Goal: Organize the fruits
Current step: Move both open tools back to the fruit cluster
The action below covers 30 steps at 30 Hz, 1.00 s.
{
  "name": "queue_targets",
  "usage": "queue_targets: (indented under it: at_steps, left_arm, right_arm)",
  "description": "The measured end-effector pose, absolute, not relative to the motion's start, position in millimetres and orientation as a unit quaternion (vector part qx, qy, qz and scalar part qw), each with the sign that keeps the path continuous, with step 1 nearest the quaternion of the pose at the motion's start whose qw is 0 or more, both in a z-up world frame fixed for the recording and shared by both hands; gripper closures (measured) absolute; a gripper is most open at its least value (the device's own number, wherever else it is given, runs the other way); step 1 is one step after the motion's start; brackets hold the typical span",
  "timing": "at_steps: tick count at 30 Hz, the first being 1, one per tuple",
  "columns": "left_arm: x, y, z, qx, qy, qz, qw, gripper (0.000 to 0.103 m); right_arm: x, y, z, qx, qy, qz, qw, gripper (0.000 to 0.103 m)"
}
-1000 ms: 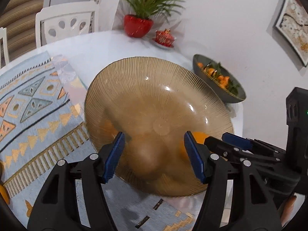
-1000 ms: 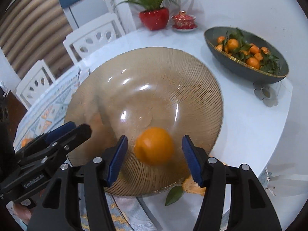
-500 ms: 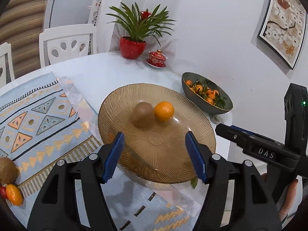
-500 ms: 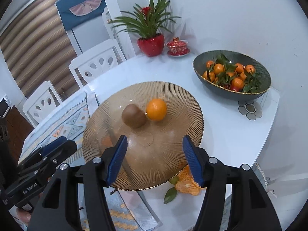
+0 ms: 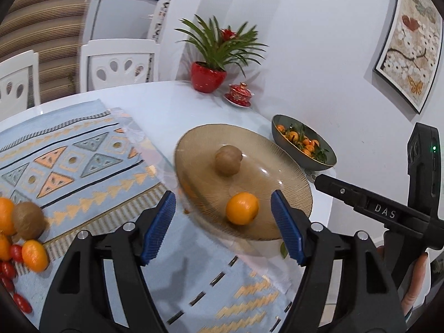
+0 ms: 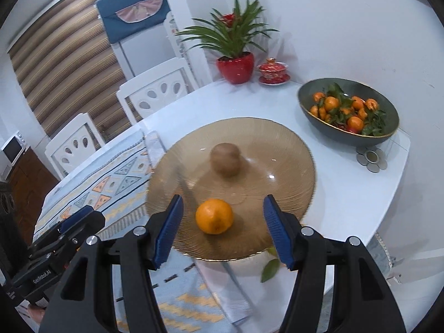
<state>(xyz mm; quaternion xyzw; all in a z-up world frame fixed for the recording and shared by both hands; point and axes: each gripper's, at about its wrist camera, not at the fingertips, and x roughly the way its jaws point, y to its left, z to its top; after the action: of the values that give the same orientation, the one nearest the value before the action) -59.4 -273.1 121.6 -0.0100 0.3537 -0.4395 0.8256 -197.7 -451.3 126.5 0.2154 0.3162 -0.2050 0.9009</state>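
A ribbed amber glass plate (image 5: 294, 191) (image 6: 288, 149) lies on the white table, half on a patterned runner. On it rest a brown kiwi (image 5: 227, 159) (image 6: 224, 159) and an orange (image 5: 242, 208) (image 6: 214, 216) nearer me. My left gripper (image 5: 223, 226) hangs open, above and short of the plate's near rim. My right gripper (image 6: 222, 229) is open too, with the orange seen between its fingers but untouched. More loose fruit lies at the left: an orange (image 5: 5, 216), a kiwi (image 5: 27, 220), a small orange (image 5: 34, 255) and cherry tomatoes (image 5: 11, 270).
A dark bowl of tangerines with leaves (image 5: 304, 145) (image 6: 348, 109) stands at the back right near the wall. A red potted plant (image 6: 236, 66) and a red lidded cup (image 6: 273, 70) stand behind. White chairs (image 6: 155, 94) ring the far side. A green leaf (image 6: 270, 269) lies under the plate's near rim.
Both grippers have drawn back and up from the plate. The orange, beside the kiwi half a second ago, has rolled to the plate's near side. More loose fruit shows at the left.
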Motion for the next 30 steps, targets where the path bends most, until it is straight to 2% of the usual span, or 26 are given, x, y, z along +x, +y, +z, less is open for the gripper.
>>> queue_targets:
  at_steps: [11, 23, 30]
  left_arm:
    - [-52.0, -172.2, 121.0, -0.03, 0.355, -0.363, 0.861, 0.032]
    - [-24.7, 6.0, 96.9, -0.099, 0.379, -0.201, 0.898, 0.033]
    - [-27.6, 28.5, 54.8, -0.1, 0.43, -0.21, 0.872, 0.033]
  right_arm:
    - [-147.5, -363.1, 130.5, 0.163, 0.326, -0.116, 0.924, 0.043]
    - [-74.3, -253.8, 96.2, 0.125, 0.367, 0.018, 0.922, 0.046]
    - [-34.5, -196.0, 60.2, 0.085, 0.396, 0.085, 0.91, 0.046]
